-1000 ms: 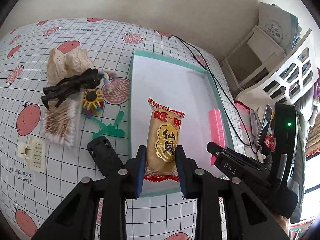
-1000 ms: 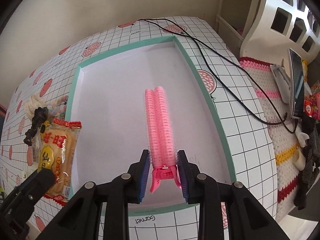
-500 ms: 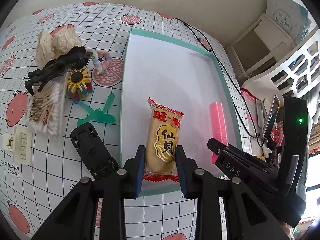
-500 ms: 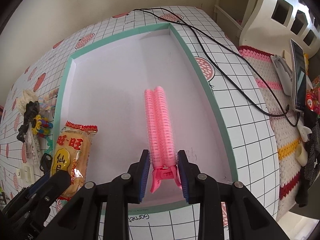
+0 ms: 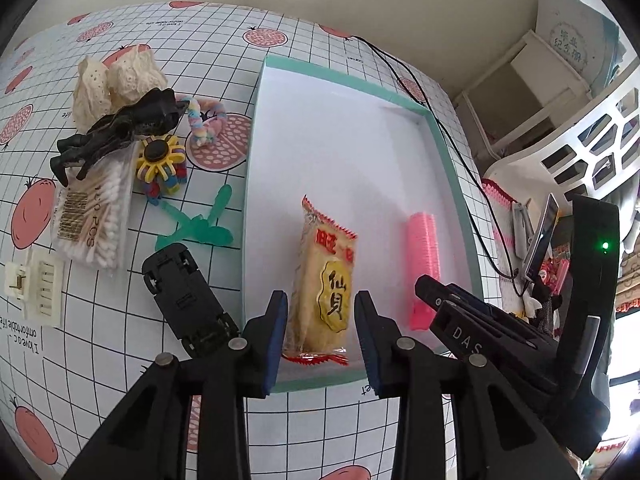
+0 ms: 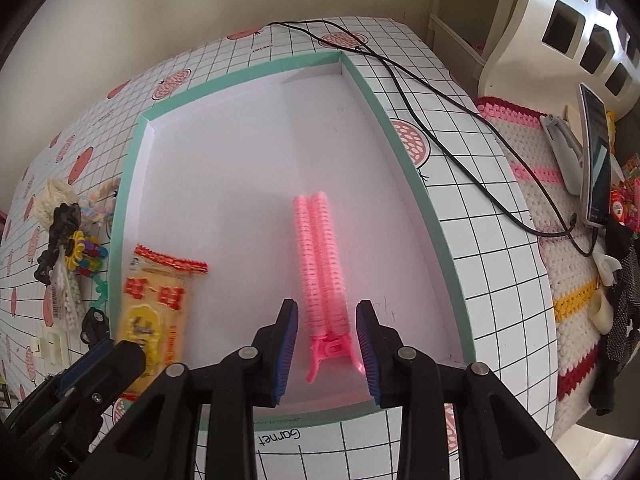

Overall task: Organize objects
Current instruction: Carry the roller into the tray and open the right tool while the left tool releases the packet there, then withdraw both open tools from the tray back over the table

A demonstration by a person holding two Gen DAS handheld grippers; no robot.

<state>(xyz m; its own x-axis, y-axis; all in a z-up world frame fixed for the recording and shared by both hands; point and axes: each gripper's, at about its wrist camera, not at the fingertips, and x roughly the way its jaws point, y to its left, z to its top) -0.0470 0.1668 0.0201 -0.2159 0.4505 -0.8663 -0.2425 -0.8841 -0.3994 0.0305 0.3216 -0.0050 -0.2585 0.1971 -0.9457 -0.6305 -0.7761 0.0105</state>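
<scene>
A teal-rimmed white tray (image 5: pixel 250 184) (image 6: pixel 132 184) lies on the checked tablecloth. The yellow snack packet (image 5: pixel 326 288) (image 6: pixel 156 304) rests on the near left of the tray floor, between the fingers of my left gripper (image 5: pixel 322 320), which stands open with thin gaps either side. A pink hair clip (image 6: pixel 322 264) (image 5: pixel 422 264) lies lengthwise near the tray's right wall. My right gripper (image 6: pixel 327 328) stands open around its handle end without touching it. Both objects look motion-blurred in the right wrist view.
Left of the tray lie a black toy car (image 5: pixel 186 296), green plastic piece (image 5: pixel 200 228), cotton swab pack (image 5: pixel 94 216), yellow spinner toy (image 5: pixel 160 160), black hair claw (image 5: pixel 120 128), pastel scrunchie (image 5: pixel 204 120), lace items (image 5: pixel 116 80) and a white clip card (image 5: pixel 34 284). A black cable (image 6: pixel 440 104) runs past the tray's right side.
Both grippers have opened slightly, letting the snack packet and the pink clip drop onto the tray floor. The left wrist view has shifted a little over the table.
</scene>
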